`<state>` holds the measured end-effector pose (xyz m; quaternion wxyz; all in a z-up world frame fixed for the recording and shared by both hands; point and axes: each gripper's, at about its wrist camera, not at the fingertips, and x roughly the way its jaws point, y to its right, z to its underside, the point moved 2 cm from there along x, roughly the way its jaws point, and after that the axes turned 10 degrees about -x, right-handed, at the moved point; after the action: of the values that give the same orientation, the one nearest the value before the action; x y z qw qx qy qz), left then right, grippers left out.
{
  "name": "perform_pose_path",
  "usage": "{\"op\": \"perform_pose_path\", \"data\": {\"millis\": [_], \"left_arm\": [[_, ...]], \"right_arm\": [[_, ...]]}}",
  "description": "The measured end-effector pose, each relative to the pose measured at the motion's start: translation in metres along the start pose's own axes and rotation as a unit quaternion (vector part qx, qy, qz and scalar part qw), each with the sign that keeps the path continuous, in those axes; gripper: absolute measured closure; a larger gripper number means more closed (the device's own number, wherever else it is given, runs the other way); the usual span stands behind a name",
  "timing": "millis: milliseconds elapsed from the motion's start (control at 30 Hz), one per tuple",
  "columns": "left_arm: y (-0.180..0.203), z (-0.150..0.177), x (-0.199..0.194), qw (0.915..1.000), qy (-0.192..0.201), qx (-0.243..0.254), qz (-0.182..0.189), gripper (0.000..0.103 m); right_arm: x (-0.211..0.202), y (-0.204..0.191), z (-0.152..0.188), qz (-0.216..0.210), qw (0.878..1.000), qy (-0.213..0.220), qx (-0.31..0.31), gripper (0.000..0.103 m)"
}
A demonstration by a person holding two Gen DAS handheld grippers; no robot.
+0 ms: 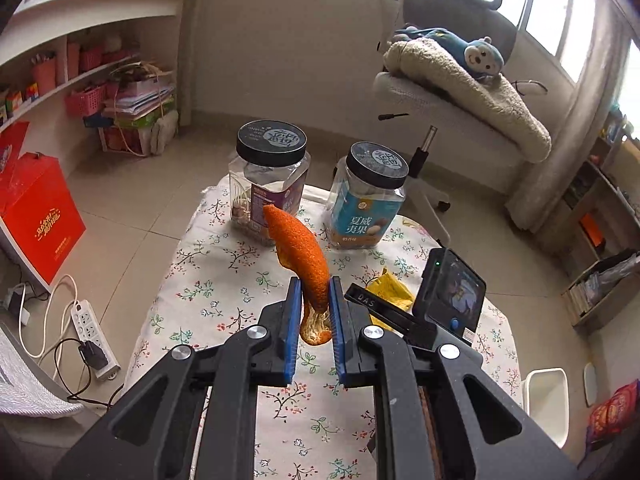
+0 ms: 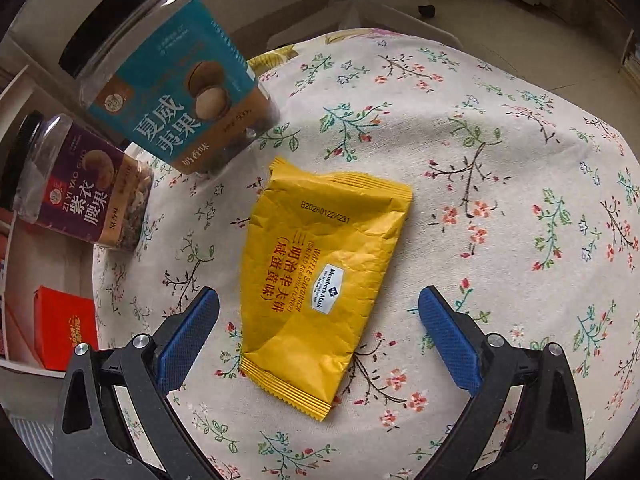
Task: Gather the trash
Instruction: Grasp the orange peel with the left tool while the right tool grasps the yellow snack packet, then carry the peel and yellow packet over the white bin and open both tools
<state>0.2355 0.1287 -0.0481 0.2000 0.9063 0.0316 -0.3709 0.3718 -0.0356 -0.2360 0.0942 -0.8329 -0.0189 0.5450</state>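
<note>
Orange peel (image 1: pixel 298 246) pinched in left gripper (image 1: pixel 315 312), jaws clamped on its lower end, lifted above the surface (image 2: pixel 500 128). Right gripper (image 2: pixel 319 332) jaws wide, straddling yellow wrapper (image 2: pixel 320 280) lying flat. Risk: peel tearing or slipping loose; wrapper sliding under closing pads.

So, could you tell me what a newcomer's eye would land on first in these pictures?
Probably the orange peel, pinched between the left gripper's blue pads above the floral tablecloth. Next, the yellow snack wrapper lying flat on the cloth between the right gripper's open jaws.
</note>
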Motion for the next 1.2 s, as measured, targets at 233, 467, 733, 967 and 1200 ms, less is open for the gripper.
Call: {"op": "perform_pose_path", "data": {"millis": [233,467,733,967,1200], "left_arm": [[-0.01,0.0,0.002,1.0,-0.005,0.0,-0.005,0.089],[-0.016,0.005,0.007,0.9995,-0.031,-0.009,0.003,0.089],[-0.009,0.019,-0.001,0.9977,-0.055,-0.007,0.039,0.089],[0.005,0.036,-0.011,0.9959,-0.064,0.005,0.065,0.089],[0.029,0.051,-0.02,0.9953,-0.055,0.03,0.073,0.089]], "right_arm": [[-0.019,0.0,0.011,-0.02,0.999,0.016,-0.047,0.087],[-0.08,0.016,0.031,-0.032,0.994,0.063,-0.08,0.091],[-0.149,0.032,0.059,-0.041,0.987,0.107,-0.114,0.091],[-0.195,0.048,0.079,-0.052,0.981,0.14,-0.123,0.091],[-0.229,0.071,0.095,-0.039,0.973,0.187,-0.125,0.091]]}}
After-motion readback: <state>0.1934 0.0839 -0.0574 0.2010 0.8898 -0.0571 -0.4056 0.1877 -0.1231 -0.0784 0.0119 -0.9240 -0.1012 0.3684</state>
